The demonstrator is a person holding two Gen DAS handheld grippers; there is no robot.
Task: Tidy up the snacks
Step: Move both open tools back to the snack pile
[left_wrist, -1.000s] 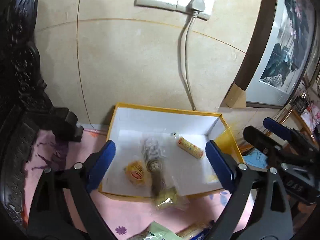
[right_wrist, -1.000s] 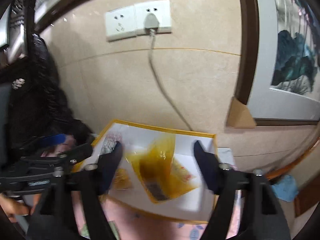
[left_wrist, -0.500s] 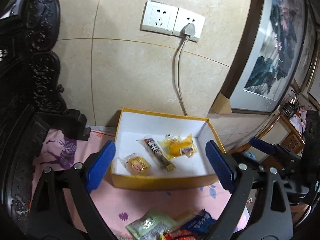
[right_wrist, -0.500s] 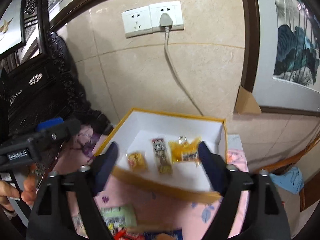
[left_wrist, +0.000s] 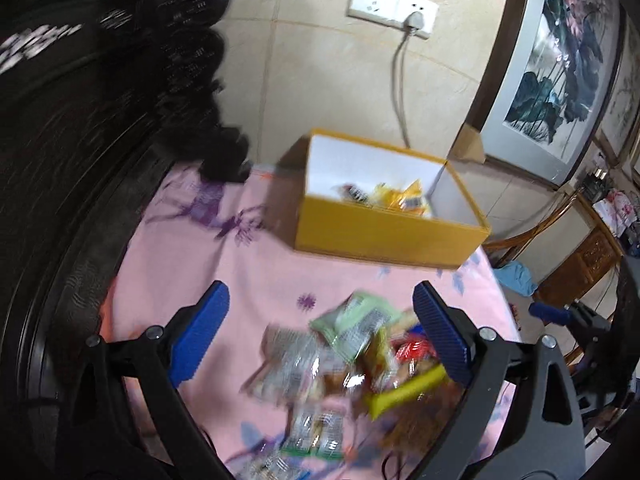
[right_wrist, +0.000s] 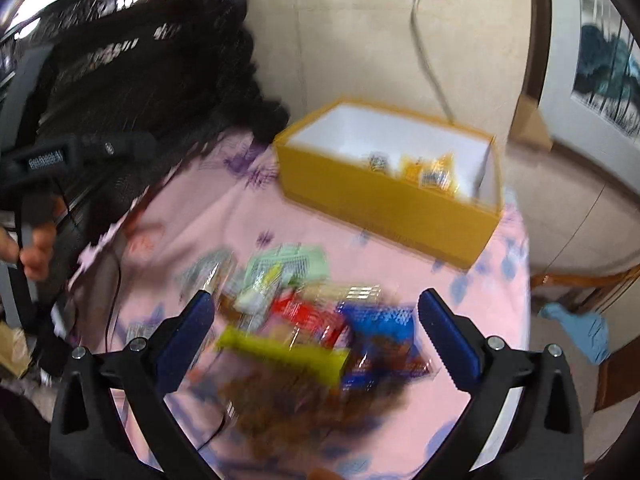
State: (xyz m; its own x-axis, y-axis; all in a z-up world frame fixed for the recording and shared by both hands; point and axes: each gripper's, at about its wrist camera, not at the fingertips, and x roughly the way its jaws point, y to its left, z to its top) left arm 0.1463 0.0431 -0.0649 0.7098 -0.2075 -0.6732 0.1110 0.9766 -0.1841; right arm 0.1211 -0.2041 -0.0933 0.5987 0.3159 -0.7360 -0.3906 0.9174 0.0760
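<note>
A yellow box with a white inside stands at the far side of the pink cloth and holds a few wrapped snacks. A blurred pile of snack packets lies nearer. My left gripper hangs open above the pile with nothing between its blue pads. In the right wrist view the box sits beyond the pile. My right gripper is wide above the pile, its jaws closing slightly, and no packet is pressed between its pads.
Dark carved wooden furniture rises along the left. A wall socket with a plugged cable is behind the box. A framed painting leans at the right. A hand holds the left gripper's handle. A blue cloth lies on the floor.
Both grippers have drawn back from over the box to above the snack pile. A yellow packet that hung between the right jaws now lies in the box.
</note>
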